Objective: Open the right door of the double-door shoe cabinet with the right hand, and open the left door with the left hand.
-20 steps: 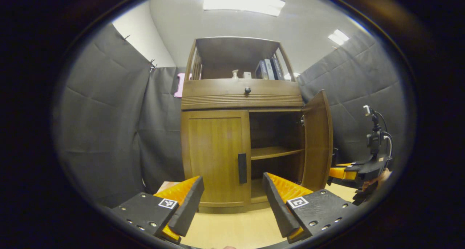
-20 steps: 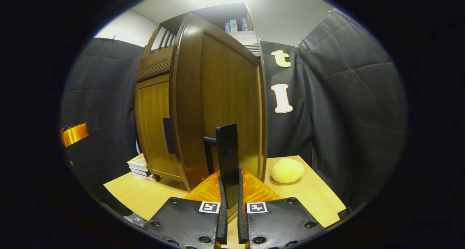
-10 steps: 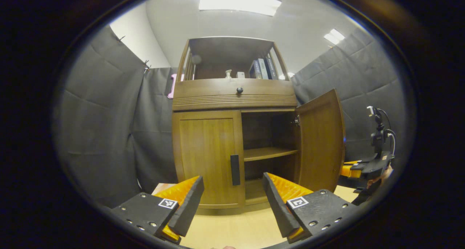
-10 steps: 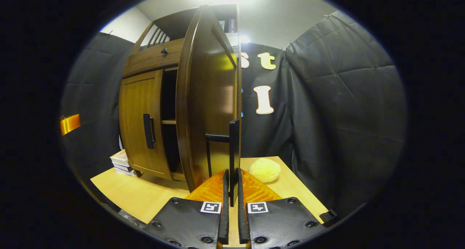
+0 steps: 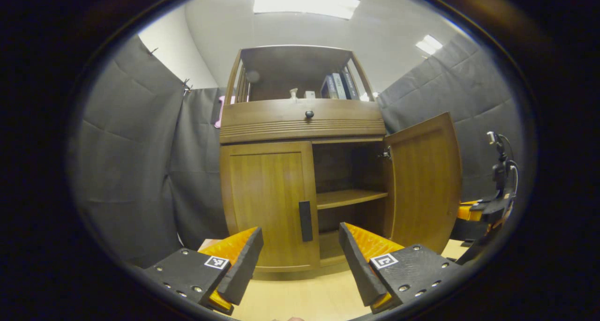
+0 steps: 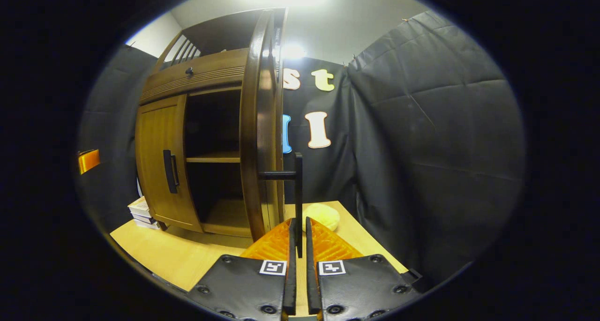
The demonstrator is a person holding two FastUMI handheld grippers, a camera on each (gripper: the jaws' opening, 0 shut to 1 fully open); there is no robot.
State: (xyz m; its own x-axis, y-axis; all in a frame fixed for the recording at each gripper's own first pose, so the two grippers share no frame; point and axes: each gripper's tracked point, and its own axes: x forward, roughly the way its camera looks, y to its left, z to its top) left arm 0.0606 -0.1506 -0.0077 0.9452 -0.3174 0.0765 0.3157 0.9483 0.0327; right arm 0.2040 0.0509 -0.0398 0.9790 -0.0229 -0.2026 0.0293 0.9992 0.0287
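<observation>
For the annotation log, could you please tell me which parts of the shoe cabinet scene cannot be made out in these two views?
- Left gripper view: small items on the top shelf are too small to identify.
- Left gripper view: the left door is closed and hides that compartment.
- Right gripper view: the right door is seen edge-on and covers part of the yellow round object.
- Right gripper view: the stacked books are partly behind the cabinet.

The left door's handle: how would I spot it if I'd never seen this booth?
Find the tall wooden shoe cabinet against the black cloth wall. Its right door stands swung open; the left door is shut. The handle is the dark upright bar by that shut door's inner edge, unlike the small round knob on the drawer above.
</observation>
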